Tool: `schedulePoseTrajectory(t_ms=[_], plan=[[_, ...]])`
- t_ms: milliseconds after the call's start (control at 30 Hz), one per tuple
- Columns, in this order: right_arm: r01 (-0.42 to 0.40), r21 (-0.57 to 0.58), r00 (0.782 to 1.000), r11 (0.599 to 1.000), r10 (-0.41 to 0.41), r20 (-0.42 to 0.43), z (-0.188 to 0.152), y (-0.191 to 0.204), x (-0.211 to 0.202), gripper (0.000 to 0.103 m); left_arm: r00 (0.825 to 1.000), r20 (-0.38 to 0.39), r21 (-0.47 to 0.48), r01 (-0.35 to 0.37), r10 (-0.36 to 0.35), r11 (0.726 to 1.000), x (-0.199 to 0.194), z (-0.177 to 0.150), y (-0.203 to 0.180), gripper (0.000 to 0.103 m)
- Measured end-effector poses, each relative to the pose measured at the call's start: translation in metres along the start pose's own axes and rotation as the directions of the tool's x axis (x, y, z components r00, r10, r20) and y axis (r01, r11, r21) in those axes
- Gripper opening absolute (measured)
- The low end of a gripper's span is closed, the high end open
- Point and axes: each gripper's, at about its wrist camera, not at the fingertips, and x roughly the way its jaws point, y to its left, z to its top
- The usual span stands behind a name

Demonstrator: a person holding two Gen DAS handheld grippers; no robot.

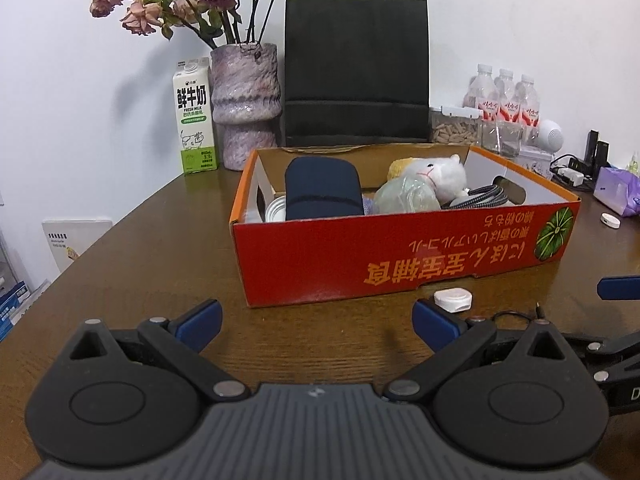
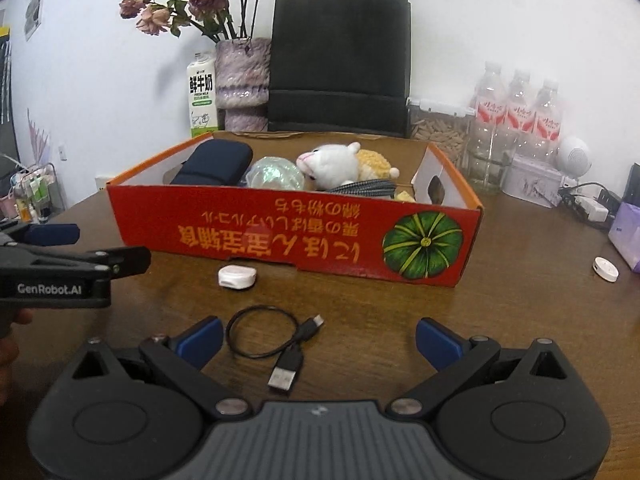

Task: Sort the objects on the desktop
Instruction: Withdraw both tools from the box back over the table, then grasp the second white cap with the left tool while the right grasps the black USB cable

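A red cardboard box (image 1: 400, 256) (image 2: 288, 236) stands mid-table and holds a navy case (image 1: 322, 192) (image 2: 216, 166), a white plush toy (image 1: 444, 174) (image 2: 332, 164), a clear wrapped ball (image 2: 274, 174) and a braided cable (image 1: 480, 198). In front of the box lie a small white case (image 1: 453, 299) (image 2: 236, 277) and a coiled black USB cable (image 2: 276, 344). My left gripper (image 1: 316, 322) hovers open over bare wood, left of the white case. My right gripper (image 2: 318, 338) is open, with the USB cable between its fingers on the table.
Along the wall stand a milk carton (image 1: 194, 118), a vase of dried roses (image 1: 244, 104), a black paper bag (image 1: 356, 72), water bottles (image 2: 516, 108) and a snack jar (image 2: 438, 128). A white round puck (image 2: 605, 269) and a purple tissue pack (image 1: 618, 190) lie right.
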Motion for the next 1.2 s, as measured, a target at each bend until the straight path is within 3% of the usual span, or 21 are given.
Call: schedulePoseTrajectory(t_ms=[333,567,833,933,1000,1200], plan=[[-0.002,-0.010,0.999,1.000,0.001,-0.035,-0.007,0.006,0.001,0.100,1.000,-0.021,0.005,0.012,-0.012,1.000,-0.003,-0.003,-0.001,0.103],[-0.025,0.003,0.998,1.000,0.025,-0.065,-0.008,0.005,0.004,0.081,0.999,-0.046,-0.009,0.015,-0.016,1.000,0.000,-0.004,0.002,0.103],[-0.045,-0.005,0.997,0.999,0.044,-0.068,0.000,0.013,0.017,0.081,0.998,-0.061,-0.017,0.021,-0.022,1.000,0.002,-0.005,0.004,0.103],[-0.062,-0.016,0.996,0.998,0.061,-0.059,0.005,0.018,0.021,0.068,0.998,-0.067,-0.021,0.022,-0.023,1.000,0.002,-0.005,0.004,0.103],[-0.069,-0.017,0.996,0.997,0.068,-0.055,0.007,0.019,0.022,0.053,0.997,-0.071,-0.021,0.022,-0.024,1.000,0.003,-0.005,0.005,0.103],[-0.083,0.001,0.995,0.997,0.083,-0.046,0.007,0.017,0.021,0.045,0.997,-0.074,-0.020,0.023,-0.025,1.000,0.004,-0.005,0.005,0.103]])
